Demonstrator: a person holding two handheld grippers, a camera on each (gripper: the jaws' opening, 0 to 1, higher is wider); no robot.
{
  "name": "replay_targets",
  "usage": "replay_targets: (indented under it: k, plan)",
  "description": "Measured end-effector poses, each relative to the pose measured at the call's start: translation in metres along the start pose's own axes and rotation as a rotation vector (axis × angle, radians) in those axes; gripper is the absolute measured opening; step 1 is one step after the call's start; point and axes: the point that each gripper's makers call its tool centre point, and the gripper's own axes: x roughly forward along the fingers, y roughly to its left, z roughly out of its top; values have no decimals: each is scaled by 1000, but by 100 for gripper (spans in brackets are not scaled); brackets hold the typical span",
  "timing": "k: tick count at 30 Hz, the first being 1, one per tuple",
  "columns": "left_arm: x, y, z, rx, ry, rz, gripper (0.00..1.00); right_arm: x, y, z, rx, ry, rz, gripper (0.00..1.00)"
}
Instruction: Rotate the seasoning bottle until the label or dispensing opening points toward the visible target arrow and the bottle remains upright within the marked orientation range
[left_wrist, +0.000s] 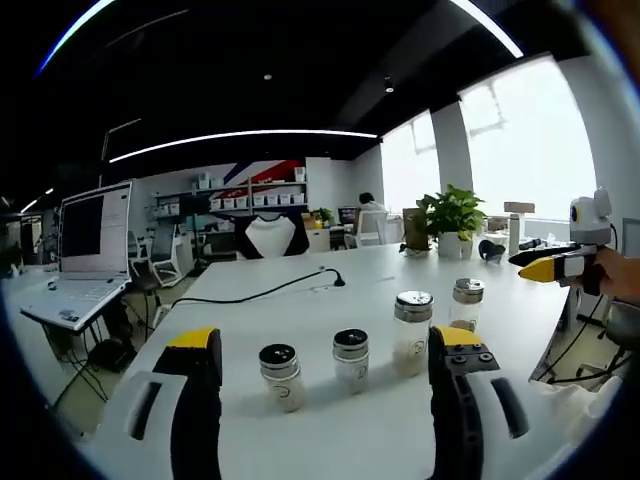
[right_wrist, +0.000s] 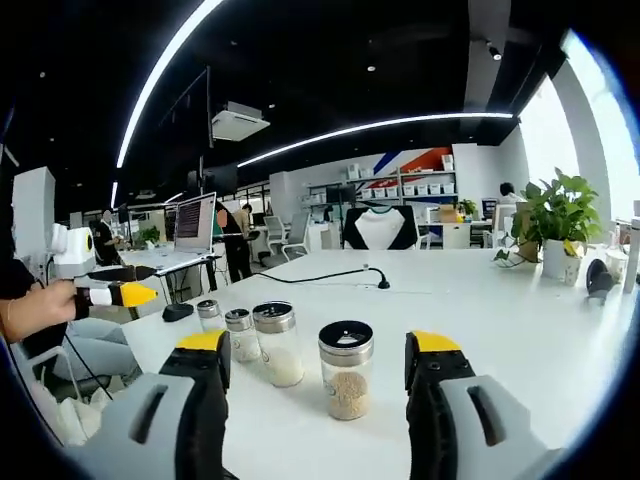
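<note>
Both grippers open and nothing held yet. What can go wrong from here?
1. Four bottles stand in a close row; closing the right gripper on the black-lidded bottle may bump the silver-lidded bottle beside it.
2. No target arrow can be made out on the white table, so the turn may end off-aim.
3. The left gripper faces the same row, so both may crowd one bottle.

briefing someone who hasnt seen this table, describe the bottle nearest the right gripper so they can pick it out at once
On the white table, four small glass bottles stand in a row running away toward the laptop. The one meant is the near-end bottle, standing between the open jaws of the right gripper. It has a black-topped lid and tan grains inside, while its neighbour has a silver lid and white contents.
</note>
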Motion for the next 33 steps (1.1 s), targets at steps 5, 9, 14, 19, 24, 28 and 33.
replay_targets:
  k: [5,9,14,19,24,28,33]
  plan:
    - [-7,9,4,11,-9,25,89,-16,12,8,8,-2,7,72]
    - [-14,16,8,18,-23,41,89,-26,17,11,9,8,9,74]
    - [-18,26,0,-18,-7,56,95,-36,22,9,8,24,26,75]
    - [-22,30,-3,-35,-7,68,98,-40,23,-2,3,63,23,76]
    - [-25,30,-6,-34,-2,66,100,-42,22,-8,12,67,-8,75]
    - [-28,29,-7,-26,6,61,100,-42,22,-10,21,72,-13,76]
    - [-32,31,-7,-29,1,66,100,-41,23,-12,38,76,-8,78]
